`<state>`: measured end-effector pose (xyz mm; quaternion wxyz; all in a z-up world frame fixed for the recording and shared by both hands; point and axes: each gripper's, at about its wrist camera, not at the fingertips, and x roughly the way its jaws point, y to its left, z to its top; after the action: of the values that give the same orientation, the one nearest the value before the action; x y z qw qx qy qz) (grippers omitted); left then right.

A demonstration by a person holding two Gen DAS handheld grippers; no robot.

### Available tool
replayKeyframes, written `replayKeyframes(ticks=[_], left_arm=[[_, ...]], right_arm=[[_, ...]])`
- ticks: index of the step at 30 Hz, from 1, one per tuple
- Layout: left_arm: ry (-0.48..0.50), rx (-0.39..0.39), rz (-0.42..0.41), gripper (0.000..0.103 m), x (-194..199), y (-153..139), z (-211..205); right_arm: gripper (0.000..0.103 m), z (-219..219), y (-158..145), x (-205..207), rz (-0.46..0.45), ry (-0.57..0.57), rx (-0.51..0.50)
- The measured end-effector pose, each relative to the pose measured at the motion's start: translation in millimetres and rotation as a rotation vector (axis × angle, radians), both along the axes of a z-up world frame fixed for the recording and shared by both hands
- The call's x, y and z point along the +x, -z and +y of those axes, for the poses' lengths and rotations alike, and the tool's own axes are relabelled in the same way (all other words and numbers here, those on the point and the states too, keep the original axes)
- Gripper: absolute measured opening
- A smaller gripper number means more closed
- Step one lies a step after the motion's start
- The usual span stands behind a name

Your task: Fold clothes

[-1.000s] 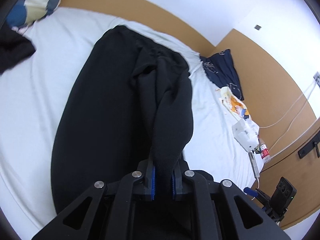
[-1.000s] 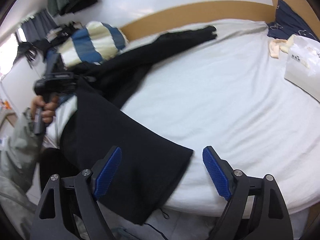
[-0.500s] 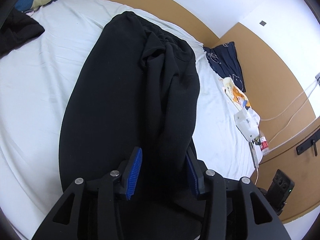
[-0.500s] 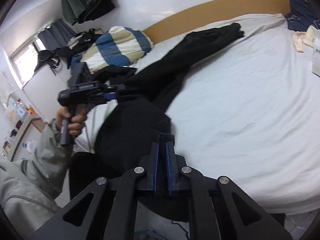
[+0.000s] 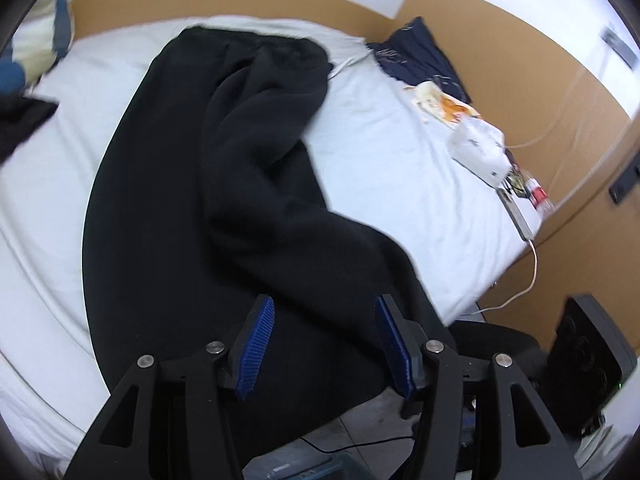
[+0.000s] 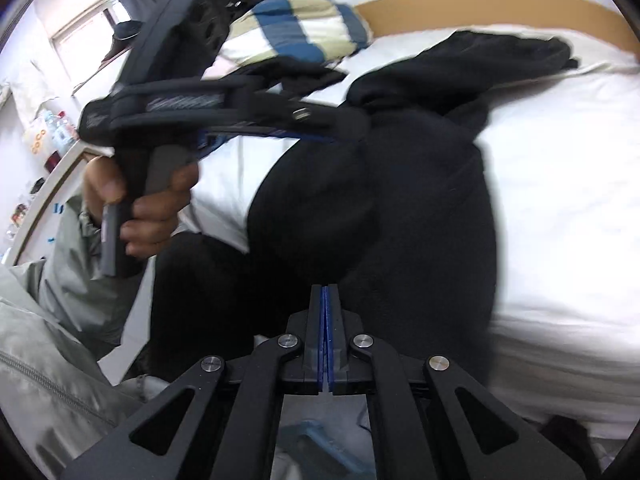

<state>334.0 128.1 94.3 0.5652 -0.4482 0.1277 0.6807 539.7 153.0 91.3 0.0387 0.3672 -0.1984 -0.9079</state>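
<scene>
Black trousers [image 5: 180, 184] lie lengthwise on the white bed [image 5: 400, 168], waistband at the far end. One leg is folded over the other and trails diagonally to the near right edge. My left gripper [image 5: 323, 300] hovers open just above that leg, with nothing pinched between its blue pads. In the right wrist view the trousers [image 6: 400, 200] bunch up from my right gripper [image 6: 325, 292], which is shut on the black fabric near the bed's edge. A hand [image 6: 152, 200] holds the left gripper [image 6: 280, 128] over the trousers.
A navy cloth [image 5: 420, 52], a printed bag [image 5: 444, 104], a white bag [image 5: 480, 148], a phone on a cable [image 5: 516, 212] and a bottle [image 5: 540, 196] line the bed's right side. A striped pillow [image 6: 296, 24] and another black garment [image 5: 20, 124] lie at the left.
My left gripper has opened and let go of the trouser leg. My right gripper has shut on the black fabric and drawn it toward the near edge, so the leg now lies diagonally.
</scene>
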Motion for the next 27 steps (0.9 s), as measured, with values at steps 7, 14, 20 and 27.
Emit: replayKeyframes(ticks=[7,14,20,27], left_arm=[[0.072,-0.023,-0.033,0.065,16,7,28],[0.122,-0.071,0.043,0.065,42,26,66],[0.117,-0.097,0.095,0.016,47,37,64],[-0.037,0.09,-0.005,0.008,33,22,-17]], right_arm=[[0.037,100,-29,60,0.136,0.332,-0.054],[0.037,173,-3,31,0.205,0.474,-0.137],[0.037,204,32,8,0.169,0.473,-0.291],[0.041,186,13,1,0.224,0.38,-0.29]])
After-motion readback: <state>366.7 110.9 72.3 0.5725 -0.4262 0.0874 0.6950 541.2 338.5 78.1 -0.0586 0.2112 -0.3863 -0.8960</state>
